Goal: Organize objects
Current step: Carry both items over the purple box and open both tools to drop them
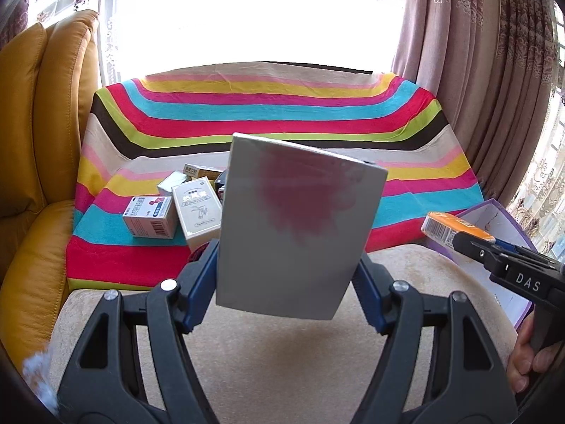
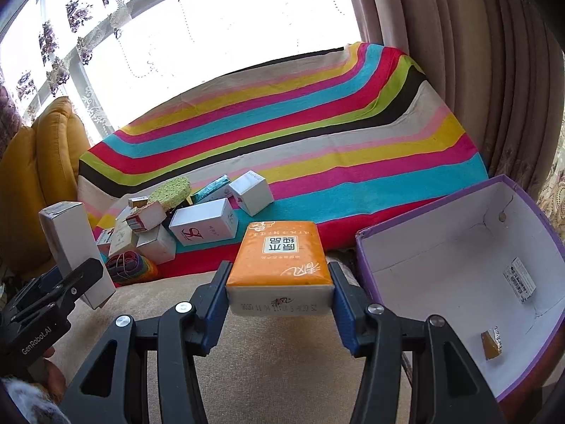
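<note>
Over the beige cushion, the right gripper is clamped on an orange tissue pack — the open purple box sits just to its right, nearer this hand. The left gripper grips a grey carton, farther off.

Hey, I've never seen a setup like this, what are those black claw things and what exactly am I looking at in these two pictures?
Those claws are hand-held grippers, one per hand, each with a camera looking along its fingers. The left gripper, in its own view, clamps a grey box. The right gripper, in its own view, clamps an orange tissue pack. Ahead, a pile of small boxes and a yellow-green sponge lie on a striped blanket. At right stands an open purple-edged box, nearly empty.
</note>
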`<state>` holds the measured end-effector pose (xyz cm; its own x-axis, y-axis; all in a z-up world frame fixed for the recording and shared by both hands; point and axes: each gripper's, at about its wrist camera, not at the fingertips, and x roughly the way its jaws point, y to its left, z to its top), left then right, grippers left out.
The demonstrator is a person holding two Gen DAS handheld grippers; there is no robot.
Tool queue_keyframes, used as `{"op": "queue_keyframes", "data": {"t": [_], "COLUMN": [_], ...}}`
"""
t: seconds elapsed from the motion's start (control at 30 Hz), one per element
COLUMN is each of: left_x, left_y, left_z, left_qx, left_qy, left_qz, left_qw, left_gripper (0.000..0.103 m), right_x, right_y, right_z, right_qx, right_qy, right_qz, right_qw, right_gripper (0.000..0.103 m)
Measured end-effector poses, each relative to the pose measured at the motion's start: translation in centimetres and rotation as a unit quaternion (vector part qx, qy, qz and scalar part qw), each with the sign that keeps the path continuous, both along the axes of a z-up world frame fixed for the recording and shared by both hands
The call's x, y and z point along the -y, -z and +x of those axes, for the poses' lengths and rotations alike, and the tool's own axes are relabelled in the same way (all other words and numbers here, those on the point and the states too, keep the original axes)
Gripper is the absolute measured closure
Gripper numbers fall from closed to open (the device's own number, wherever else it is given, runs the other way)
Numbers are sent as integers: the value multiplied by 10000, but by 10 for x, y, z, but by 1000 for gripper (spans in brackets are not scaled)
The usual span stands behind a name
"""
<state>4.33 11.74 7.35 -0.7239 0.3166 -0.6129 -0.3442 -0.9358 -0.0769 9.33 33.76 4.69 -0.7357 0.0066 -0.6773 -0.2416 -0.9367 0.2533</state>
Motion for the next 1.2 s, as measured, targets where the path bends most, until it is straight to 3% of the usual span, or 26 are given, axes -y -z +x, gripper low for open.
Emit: {"op": "queue_keyframes", "data": {"t": [0.43,0.67,0.9,1.2], "left_x": [-91,-151,-206,-200], "left_y": [-6,-6,-5,-3], "left_z": [14,22,30,26], "left_qx": [189,444,689,867], "left_qy": [1178,1950,2637,2505], "left_qz": [368,580,623,724], "left_qw": [9922,9781,9601,9615], "left_gripper": [30,30,26,22], "right_x": [-85,-135,-159,-161], "right_y": [2,-3,-9,-12], "right_z": [46,75,92,94], "right_qx": [-6,-7,7,29], "right_qy": [1056,1742,2133,2197], "right_qz": [-27,48,219,299], "right_qw": [9944,9847,9767,9751], "right_gripper": [50,49,49,36]}}
